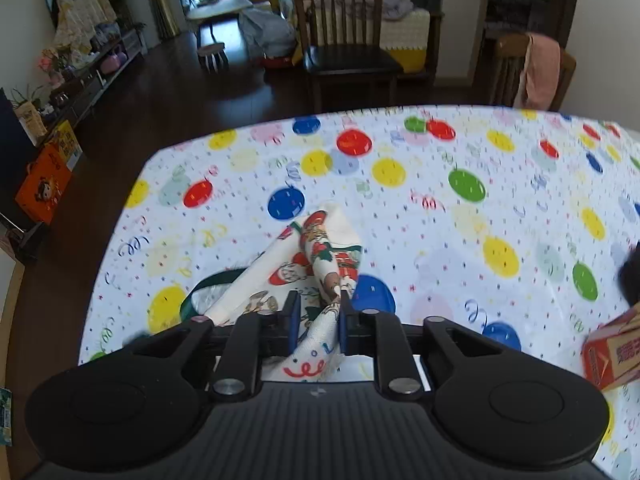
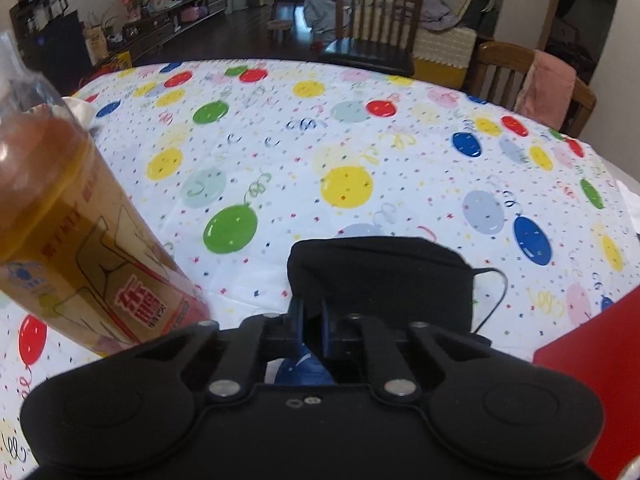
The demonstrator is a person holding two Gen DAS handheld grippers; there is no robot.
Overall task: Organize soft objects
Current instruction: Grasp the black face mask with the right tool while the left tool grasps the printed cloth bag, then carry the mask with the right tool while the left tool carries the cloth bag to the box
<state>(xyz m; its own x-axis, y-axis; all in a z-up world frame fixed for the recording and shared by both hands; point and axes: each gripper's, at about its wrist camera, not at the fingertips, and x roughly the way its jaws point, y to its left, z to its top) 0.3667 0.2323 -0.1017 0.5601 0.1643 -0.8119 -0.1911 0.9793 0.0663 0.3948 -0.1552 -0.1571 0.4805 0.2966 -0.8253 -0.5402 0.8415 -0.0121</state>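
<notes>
In the left wrist view my left gripper is shut on a white cloth with a cartoon print. The cloth hangs crumpled from the jaws, above the balloon-print tablecloth. In the right wrist view my right gripper is shut on the near edge of a black face mask. The mask spreads out ahead of the jaws over the tablecloth, its ear loop trailing to the right.
A bottle of amber drink stands close on the right gripper's left; its label also shows in the left wrist view. A red flat object lies at the right. A green-rimmed thing lies under the cloth. Wooden chairs stand beyond the table.
</notes>
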